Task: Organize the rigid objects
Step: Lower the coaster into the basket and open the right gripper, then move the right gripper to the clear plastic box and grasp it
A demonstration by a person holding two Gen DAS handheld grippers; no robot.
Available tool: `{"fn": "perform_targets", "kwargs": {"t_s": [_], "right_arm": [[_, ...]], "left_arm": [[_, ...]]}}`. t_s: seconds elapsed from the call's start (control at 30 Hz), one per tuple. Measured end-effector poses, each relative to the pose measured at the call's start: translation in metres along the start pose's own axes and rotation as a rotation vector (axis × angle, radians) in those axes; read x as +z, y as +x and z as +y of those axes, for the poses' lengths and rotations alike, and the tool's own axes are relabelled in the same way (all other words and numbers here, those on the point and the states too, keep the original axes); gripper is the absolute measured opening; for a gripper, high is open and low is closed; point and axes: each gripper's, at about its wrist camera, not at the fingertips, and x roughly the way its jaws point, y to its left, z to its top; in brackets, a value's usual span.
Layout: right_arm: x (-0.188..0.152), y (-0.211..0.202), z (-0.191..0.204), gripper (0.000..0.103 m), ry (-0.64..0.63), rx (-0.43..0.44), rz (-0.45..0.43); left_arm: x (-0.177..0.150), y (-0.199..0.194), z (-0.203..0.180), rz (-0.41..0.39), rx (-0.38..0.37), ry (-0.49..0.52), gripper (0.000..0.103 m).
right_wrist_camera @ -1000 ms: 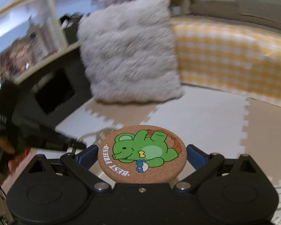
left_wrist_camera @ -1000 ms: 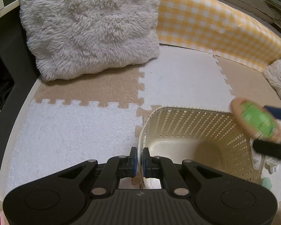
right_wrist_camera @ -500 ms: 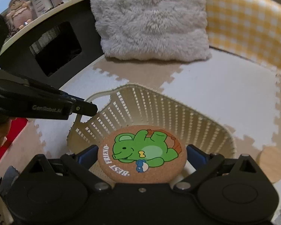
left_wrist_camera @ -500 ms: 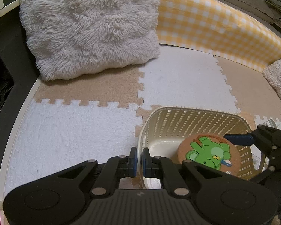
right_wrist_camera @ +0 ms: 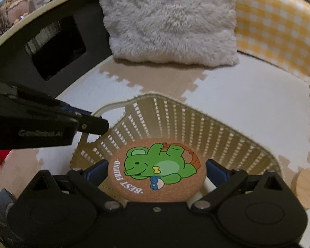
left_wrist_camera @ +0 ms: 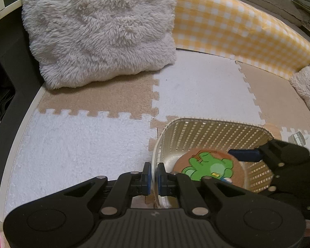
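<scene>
Your left gripper (left_wrist_camera: pixel 153 177) is clamped on the near rim of the cream slatted basket (left_wrist_camera: pixel 215 132). Your right gripper (right_wrist_camera: pixel 156 170) grips the round cork coaster (right_wrist_camera: pixel 157 170) with the green bear print by its edges, held flat inside the basket opening above its floor. Nothing else shows inside.
</scene>
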Motion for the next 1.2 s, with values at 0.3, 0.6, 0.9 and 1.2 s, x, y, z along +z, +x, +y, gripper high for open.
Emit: {"fn": "perform_targets", "kwargs": {"t_s": [0.3,0.6,0.9,1.2], "right_arm": [[0.003,0.013,-0.004,0.100,0.071,0.043,0.047],[-0.002,0.022,-0.010,0.102,0.157,0.076,0.162],[0.000,0.009,-0.018,0.103,0.191,0.057,0.159],[0.009,-0.022,-0.023,0.101,0.204,0.094,0.103]], "left_arm": [[0.001,-0.001,0.000,0.001,0.000,0.002,0.006],[0.000,-0.001,-0.001,0.003,-0.003,0.005,0.007],[0.001,-0.001,0.000,0.004,-0.006,0.003,0.008],[0.001,-0.001,0.001,0.006,-0.013,-0.004,0.008]]}}
